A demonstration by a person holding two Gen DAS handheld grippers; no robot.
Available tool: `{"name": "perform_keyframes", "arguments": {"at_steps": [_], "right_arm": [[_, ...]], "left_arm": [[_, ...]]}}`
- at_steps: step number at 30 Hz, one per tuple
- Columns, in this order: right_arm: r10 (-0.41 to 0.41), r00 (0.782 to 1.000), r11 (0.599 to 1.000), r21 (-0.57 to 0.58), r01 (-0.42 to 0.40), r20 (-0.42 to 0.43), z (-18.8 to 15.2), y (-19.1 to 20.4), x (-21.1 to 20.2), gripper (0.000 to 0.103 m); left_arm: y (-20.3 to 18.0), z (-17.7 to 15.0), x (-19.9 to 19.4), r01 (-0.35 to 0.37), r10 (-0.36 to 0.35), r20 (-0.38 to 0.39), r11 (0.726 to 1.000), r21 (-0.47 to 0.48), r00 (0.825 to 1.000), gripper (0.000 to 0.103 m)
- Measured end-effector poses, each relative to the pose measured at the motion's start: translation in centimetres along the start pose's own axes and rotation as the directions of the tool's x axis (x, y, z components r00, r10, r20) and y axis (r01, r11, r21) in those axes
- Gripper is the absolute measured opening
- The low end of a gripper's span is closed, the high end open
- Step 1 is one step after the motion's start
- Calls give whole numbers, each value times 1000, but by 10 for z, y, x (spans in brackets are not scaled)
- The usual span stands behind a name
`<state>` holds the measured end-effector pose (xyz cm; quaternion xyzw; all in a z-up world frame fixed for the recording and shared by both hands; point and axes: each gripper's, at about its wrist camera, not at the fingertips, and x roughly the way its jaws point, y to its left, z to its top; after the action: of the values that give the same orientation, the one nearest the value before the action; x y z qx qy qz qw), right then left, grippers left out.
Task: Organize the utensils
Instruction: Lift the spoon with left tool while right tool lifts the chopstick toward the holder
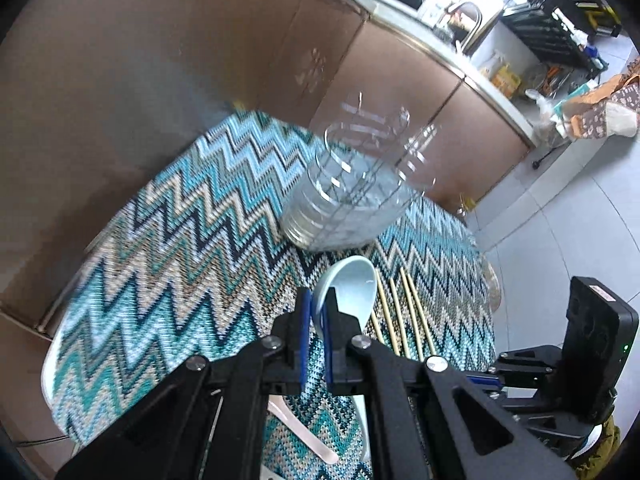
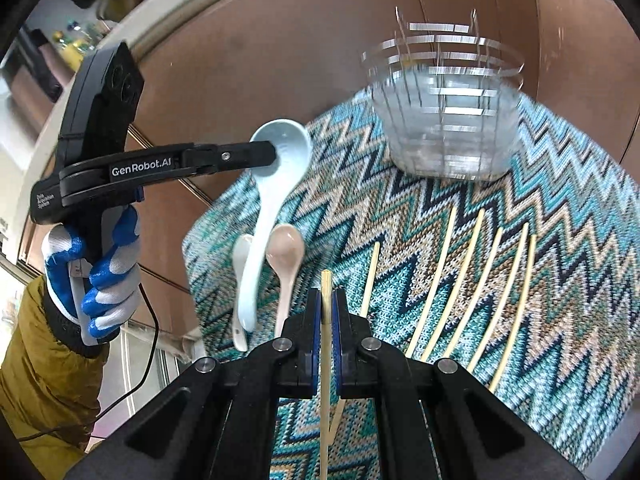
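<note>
Lighting: even, soft daylight; brightest over the pale floor tiles point(image 1: 560, 216) and at a window edge low on the left of the right wrist view. Shadows: faint. Glare: glints on the clear holder point(image 2: 444, 108). Blur: holder and zigzag cloth point(image 1: 168, 248) motion-smeared; nearby fingers sharper. Distortion: strong fisheye bending, black vignette in the corners.

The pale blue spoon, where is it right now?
The pale blue spoon hangs in the air, pinched at its bowl by the left gripper, above the white spoon and pink spoon on the zigzag cloth.
</note>
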<state>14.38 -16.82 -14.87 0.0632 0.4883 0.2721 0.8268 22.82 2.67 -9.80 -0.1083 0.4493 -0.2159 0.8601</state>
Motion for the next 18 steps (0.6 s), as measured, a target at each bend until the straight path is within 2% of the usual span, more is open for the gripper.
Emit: {"name": "perform_keyframes", "arguments": {"at_steps": [7,13,18], "right_arm": [[-2,995,1000,-23,4,95,-10,14,-45,5],[3,984,998,-66,9,178,9,29,-67,5],[13,971,995,-99,11,239,24,39,-81,5]], "left_arm": [[-15,-1,-41,-40,39,112,999,5,993,5],[-25,3,-67,-56,51,194,998,18,980,5],[-33,10,-72,-64,55,231,997,31,971,5]]}}
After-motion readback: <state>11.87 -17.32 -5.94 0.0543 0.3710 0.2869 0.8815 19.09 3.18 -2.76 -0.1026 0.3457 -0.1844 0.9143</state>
